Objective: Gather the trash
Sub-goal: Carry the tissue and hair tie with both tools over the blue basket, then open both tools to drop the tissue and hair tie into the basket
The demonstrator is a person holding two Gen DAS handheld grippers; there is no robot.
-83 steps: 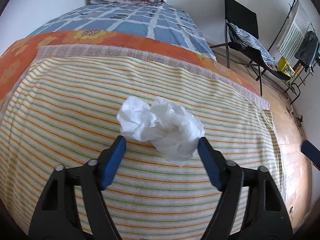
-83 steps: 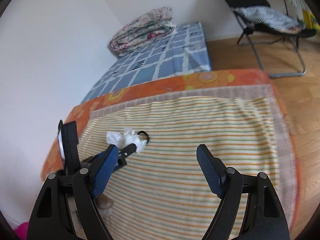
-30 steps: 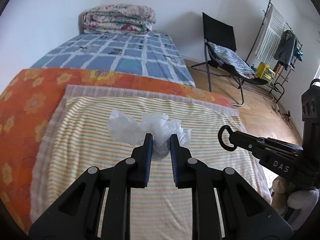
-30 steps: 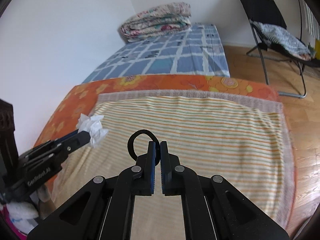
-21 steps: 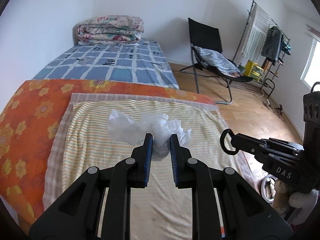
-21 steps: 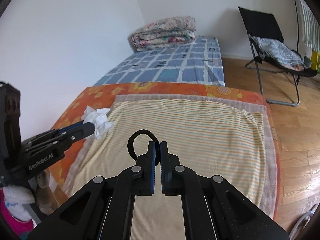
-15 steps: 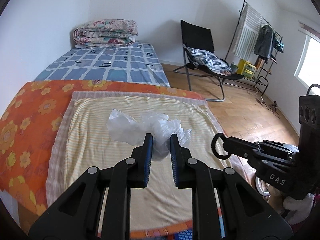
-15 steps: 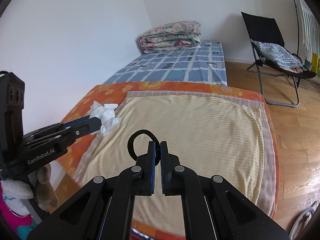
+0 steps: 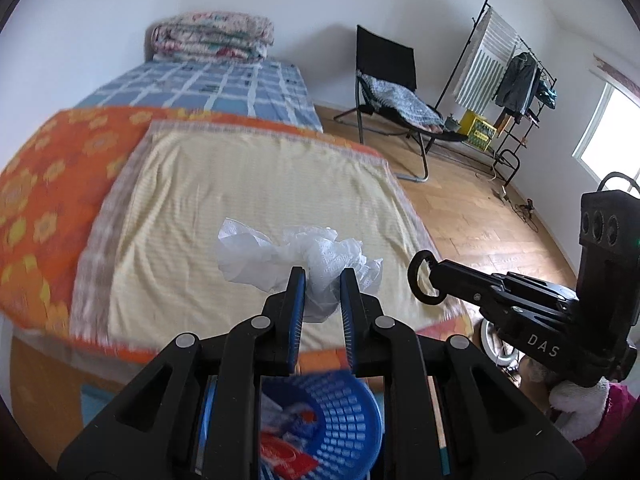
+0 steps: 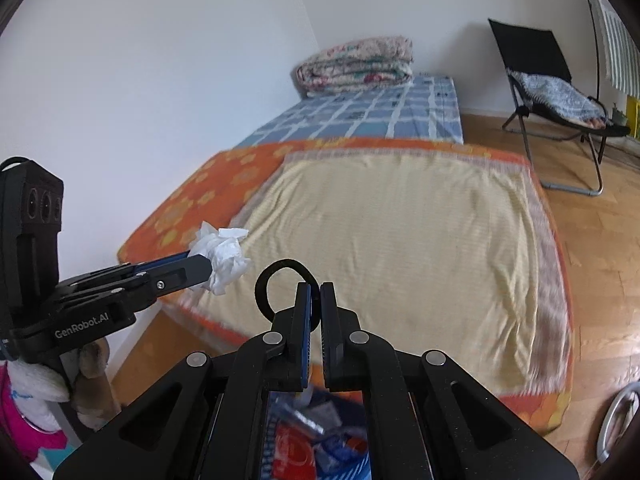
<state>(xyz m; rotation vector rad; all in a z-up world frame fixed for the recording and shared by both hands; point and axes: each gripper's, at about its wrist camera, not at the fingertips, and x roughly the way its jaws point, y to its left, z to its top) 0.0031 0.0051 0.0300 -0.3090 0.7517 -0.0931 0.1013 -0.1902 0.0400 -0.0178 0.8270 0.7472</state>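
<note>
My left gripper [image 9: 322, 276] is shut on a crumpled white tissue [image 9: 276, 254] and holds it in the air past the foot of the bed; the tissue also shows in the right wrist view [image 10: 224, 254]. My right gripper [image 10: 315, 294] is shut on a black hair tie [image 10: 276, 280], whose loop sticks up to the left of the jaws; it also shows in the left wrist view [image 9: 424, 280]. A blue plastic trash basket [image 9: 340, 416] with wrappers inside stands on the floor below both grippers and also shows in the right wrist view [image 10: 320, 440].
The bed [image 9: 248, 196] has a yellow striped sheet, an orange flowered blanket and a folded quilt [image 9: 212, 40] at its far end. A black folding chair [image 9: 396, 92] and a clothes rack [image 9: 516, 92] stand on the wood floor to the right.
Both grippers closed, the left on the tissue and the right on the hair tie, lifted them off the sheet and drew back from the bed. The blue basket has come into view below.
</note>
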